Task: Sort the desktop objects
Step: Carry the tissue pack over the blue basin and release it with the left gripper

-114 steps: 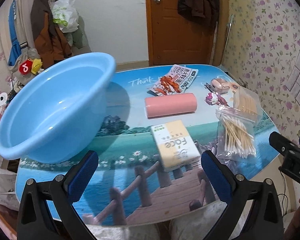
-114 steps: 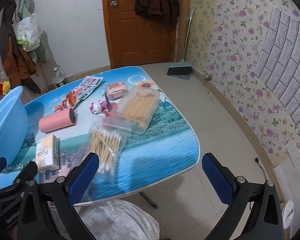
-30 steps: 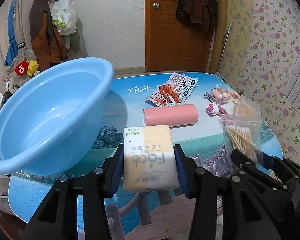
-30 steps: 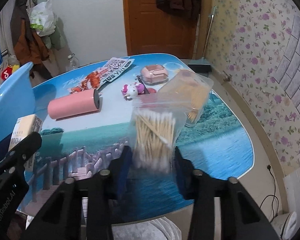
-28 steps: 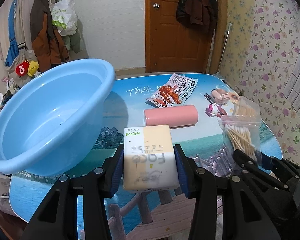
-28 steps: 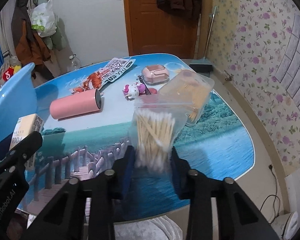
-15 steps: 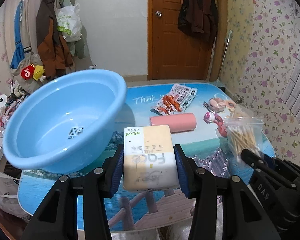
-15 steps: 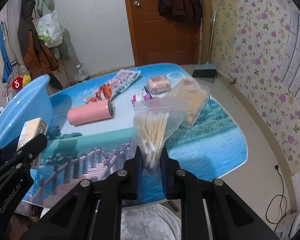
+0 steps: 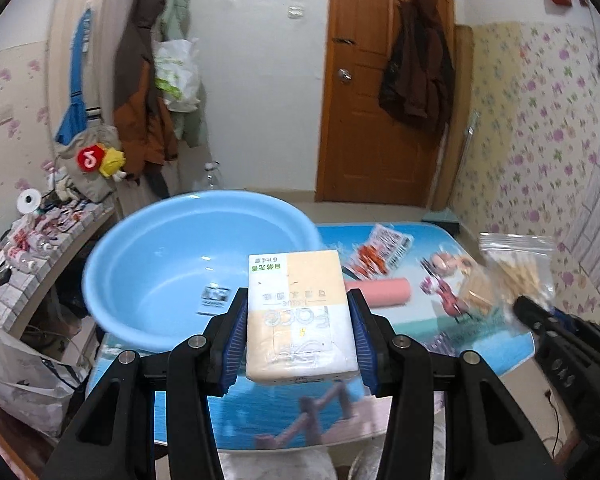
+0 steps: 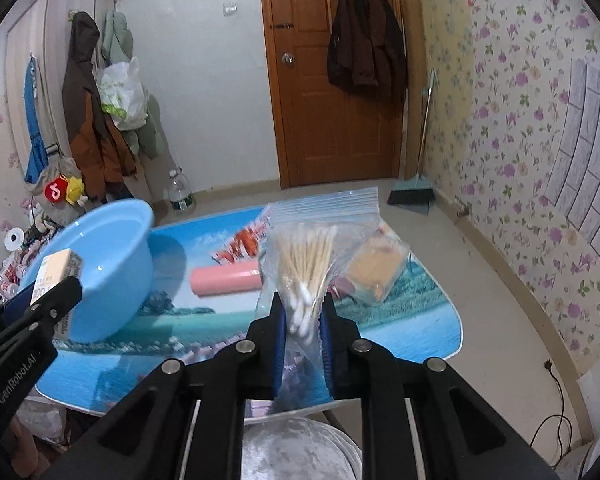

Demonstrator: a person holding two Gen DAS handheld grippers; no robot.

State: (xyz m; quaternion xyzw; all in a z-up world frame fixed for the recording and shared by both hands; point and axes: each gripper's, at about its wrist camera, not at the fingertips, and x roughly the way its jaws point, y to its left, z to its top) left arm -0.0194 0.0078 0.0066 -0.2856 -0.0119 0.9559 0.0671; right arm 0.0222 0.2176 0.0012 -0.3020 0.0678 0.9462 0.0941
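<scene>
Hovering left gripper (image 9: 300, 336) pinching tissue pack (image 9: 300, 312), blue basin (image 9: 160, 264) ahead-left, nearer than right gripper (image 10: 302, 328) clamped on cotton-swab bag (image 10: 308, 256)

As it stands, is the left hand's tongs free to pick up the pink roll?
Probably not: the left tongs are shut on the tissue pack, which fills them; the pink roll lies beyond on the table.
</scene>
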